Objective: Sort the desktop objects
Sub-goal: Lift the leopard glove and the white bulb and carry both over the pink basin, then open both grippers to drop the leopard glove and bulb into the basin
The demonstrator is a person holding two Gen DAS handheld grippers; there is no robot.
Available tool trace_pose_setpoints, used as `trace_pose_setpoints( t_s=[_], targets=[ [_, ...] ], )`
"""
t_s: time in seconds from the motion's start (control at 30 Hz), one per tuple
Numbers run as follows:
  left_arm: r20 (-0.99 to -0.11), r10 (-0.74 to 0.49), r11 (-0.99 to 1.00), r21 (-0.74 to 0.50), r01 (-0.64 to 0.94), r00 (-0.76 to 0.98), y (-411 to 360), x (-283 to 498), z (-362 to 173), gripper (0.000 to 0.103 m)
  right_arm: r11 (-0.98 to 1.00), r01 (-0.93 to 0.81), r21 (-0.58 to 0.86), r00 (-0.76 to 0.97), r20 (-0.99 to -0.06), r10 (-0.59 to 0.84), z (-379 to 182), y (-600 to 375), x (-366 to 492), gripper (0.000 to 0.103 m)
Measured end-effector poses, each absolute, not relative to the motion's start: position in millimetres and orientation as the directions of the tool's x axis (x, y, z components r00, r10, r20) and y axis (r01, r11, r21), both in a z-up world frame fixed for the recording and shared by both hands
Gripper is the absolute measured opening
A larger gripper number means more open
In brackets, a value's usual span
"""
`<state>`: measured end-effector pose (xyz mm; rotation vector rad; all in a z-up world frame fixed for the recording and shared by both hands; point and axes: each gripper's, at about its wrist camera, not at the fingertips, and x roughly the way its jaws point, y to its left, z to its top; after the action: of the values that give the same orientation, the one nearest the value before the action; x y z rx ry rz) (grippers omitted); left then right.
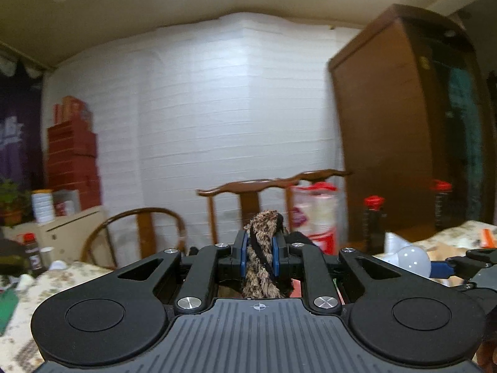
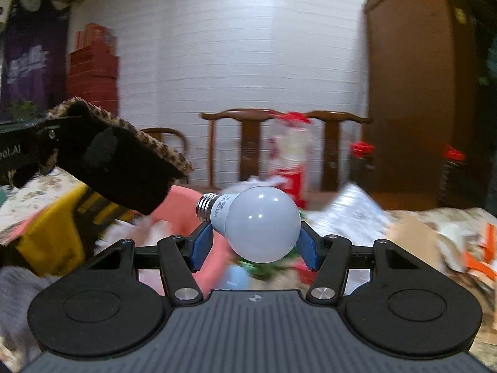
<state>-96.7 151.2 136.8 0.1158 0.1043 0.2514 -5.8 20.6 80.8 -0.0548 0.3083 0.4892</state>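
Left gripper (image 1: 260, 256) clamped narrow on a fuzzy leopard-print fabric item (image 1: 262, 248), blue pads (image 1: 244, 255) pressed against both of its sides, the item edged with a black strap and standing upright between them, lifted above the table. Seen from the right wrist as a dark-lined, leopard-edged flap (image 2: 124, 168) hanging out from the left gripper's fingers at the upper left, over a pink basin (image 2: 183, 208) and a yellow bag (image 2: 52, 242).

Right gripper (image 2: 256, 244) closed on a white LED light bulb (image 2: 261, 223), blue pads (image 2: 202, 245) gripping the round globe at either side, metal screw base (image 2: 205, 206) pointing left and slightly up, grey printed lettering on the neck. Bulb held in the air above the cluttered table. Same bulb (image 1: 414, 259) visible at the right edge of the left wrist view, pinched by the right gripper (image 1: 441, 269).

Floral tablecloth (image 1: 80, 272) beneath, strewn with crumpled paper (image 2: 354, 208), cardboard (image 2: 413, 233) and orange scraps (image 2: 484, 245). Beyond the table: wooden chairs (image 1: 248, 192), dark sauce bottles with red caps (image 1: 374, 220), a blurred red-and-white package (image 2: 290, 161), a stack of red boxes (image 1: 73, 152), a brown wooden cabinet (image 1: 388, 118) and a white panelled wall (image 1: 217, 108).
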Motion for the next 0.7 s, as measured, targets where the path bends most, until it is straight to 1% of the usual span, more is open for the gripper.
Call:
trace_pose_setpoints(
  t_s=[0.13, 0.27, 0.37, 0.53, 0.57, 0.63, 0.67, 0.7],
  targets=[
    [-0.105, 0.295, 0.952, 0.117, -0.283, 0.95, 183, -104, 134, 0.011, 0.85, -0.527, 0.001, 0.804, -0.322, 0.499, 78, 64, -7, 0.063],
    [-0.152, 0.324, 0.945, 0.099, -0.312, 0.934, 207, -100, 118, 0.011, 0.827, -0.562, -0.026, 0.777, -0.359, 0.517, 68, 101, -6, 0.063],
    [-0.189, 0.324, 0.946, 0.081, -0.315, 0.927, 220, -90, 103, 0.011, 0.822, -0.567, -0.058, 0.772, -0.384, 0.506, 61, 120, -4, 0.063],
    [-0.217, 0.326, 0.945, 0.054, -0.322, 0.92, 235, -85, 84, 0.012, 0.827, -0.554, -0.098, 0.772, -0.434, 0.465, 48, 135, 3, 0.063],
    [-0.216, 0.332, 0.943, 0.052, -0.328, 0.918, 237, -84, 82, 0.012, 0.827, -0.551, -0.108, 0.772, -0.442, 0.457, 46, 138, 4, 0.063],
    [-0.221, 0.332, 0.943, 0.043, -0.331, 0.917, 240, -83, 77, 0.013, 0.83, -0.542, -0.13, 0.777, -0.454, 0.436, 43, 143, 5, 0.055],
    [-0.225, 0.334, 0.942, 0.04, -0.333, 0.915, 241, -82, 76, 0.017, 0.831, -0.539, -0.136, 0.778, -0.458, 0.43, 42, 144, 7, 0.055],
    [-0.23, 0.337, 0.94, 0.039, -0.338, 0.913, 241, -81, 76, 0.032, 0.833, -0.535, -0.141, 0.78, -0.461, 0.423, 42, 145, 9, 0.056]
  ],
)
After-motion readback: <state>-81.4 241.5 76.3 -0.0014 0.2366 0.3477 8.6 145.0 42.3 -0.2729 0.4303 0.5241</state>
